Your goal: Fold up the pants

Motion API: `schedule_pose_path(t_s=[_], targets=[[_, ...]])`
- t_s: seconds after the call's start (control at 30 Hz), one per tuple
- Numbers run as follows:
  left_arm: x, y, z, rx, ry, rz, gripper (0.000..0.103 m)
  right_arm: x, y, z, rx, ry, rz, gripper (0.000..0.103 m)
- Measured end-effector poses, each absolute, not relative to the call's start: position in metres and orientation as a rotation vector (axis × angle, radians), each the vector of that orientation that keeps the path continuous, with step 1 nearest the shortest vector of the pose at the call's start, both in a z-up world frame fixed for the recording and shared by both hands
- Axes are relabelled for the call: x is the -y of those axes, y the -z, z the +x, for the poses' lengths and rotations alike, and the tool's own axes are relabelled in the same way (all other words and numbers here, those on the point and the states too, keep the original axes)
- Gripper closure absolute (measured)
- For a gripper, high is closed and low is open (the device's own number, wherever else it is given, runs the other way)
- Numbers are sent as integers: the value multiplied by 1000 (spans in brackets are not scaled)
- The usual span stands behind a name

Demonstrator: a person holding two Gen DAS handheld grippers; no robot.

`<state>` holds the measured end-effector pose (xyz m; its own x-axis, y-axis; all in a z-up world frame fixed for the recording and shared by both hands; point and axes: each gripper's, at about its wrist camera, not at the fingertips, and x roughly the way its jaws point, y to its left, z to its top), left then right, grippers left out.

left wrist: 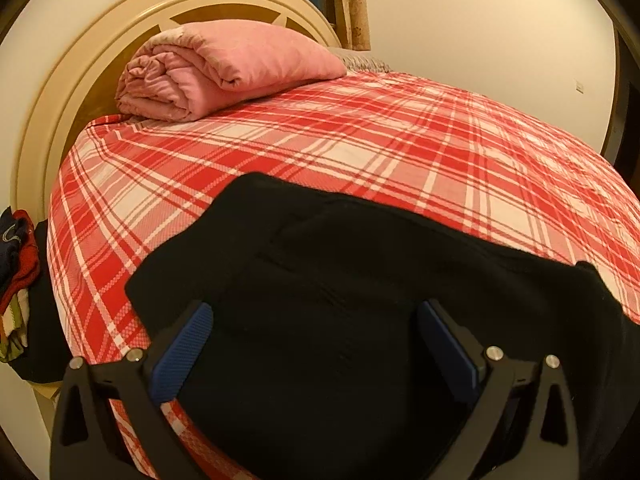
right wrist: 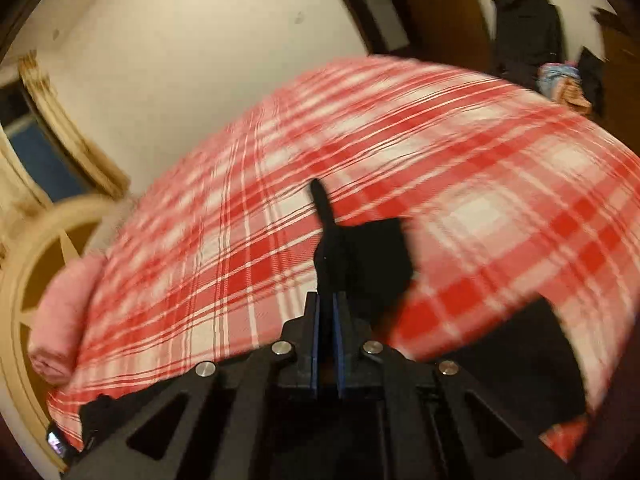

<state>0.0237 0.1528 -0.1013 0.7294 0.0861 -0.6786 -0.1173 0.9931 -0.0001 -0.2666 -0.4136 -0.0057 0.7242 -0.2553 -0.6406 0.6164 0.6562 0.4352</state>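
The black pants (left wrist: pixel 360 280) lie on the near part of the red and white plaid bed (left wrist: pixel 360 140). My left gripper (left wrist: pixel 316 316) is open, its blue pads (left wrist: pixel 182 350) spread just above the pants near the bed's front edge. In the right wrist view my right gripper (right wrist: pixel 328 300) is shut on a fold of the black pants (right wrist: pixel 360 256), which sticks up between the pads above the plaid bed (right wrist: pixel 440 140). That view is blurred by motion.
A folded pink blanket (left wrist: pixel 224 68) lies at the head of the bed against the cream headboard (left wrist: pixel 80 80). A pile of clothes (left wrist: pixel 16 276) sits beside the bed at left. Dark clothing (right wrist: pixel 528 40) hangs beyond the bed's far side.
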Motion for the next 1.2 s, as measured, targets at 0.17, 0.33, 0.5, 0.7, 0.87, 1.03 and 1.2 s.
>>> schedule_pose_path(t_s=[0.17, 0.33, 0.5, 0.7, 0.87, 1.03, 1.2], targets=[[-153, 100, 25, -757, -112, -46, 0, 403, 32, -348, -499, 625, 769, 99], [-155, 96, 27, -796, -107, -48, 0, 403, 30, -369, -443, 644, 731, 98], [-144, 81, 16, -817, -78, 4, 0, 447, 15, -362, -380, 588, 843, 43], [-98, 48, -16, -712, 81, 145, 0, 469, 24, -328, -551, 561, 796, 33], [-63, 29, -28, -676, 203, 155, 0, 446, 37, -336, -532, 565, 853, 38], [-41, 21, -32, -680, 289, 154, 0, 452, 66, -328, -571, 622, 867, 50], [-38, 24, -38, -685, 284, 164, 0, 461, 70, -315, -535, 636, 846, 66]])
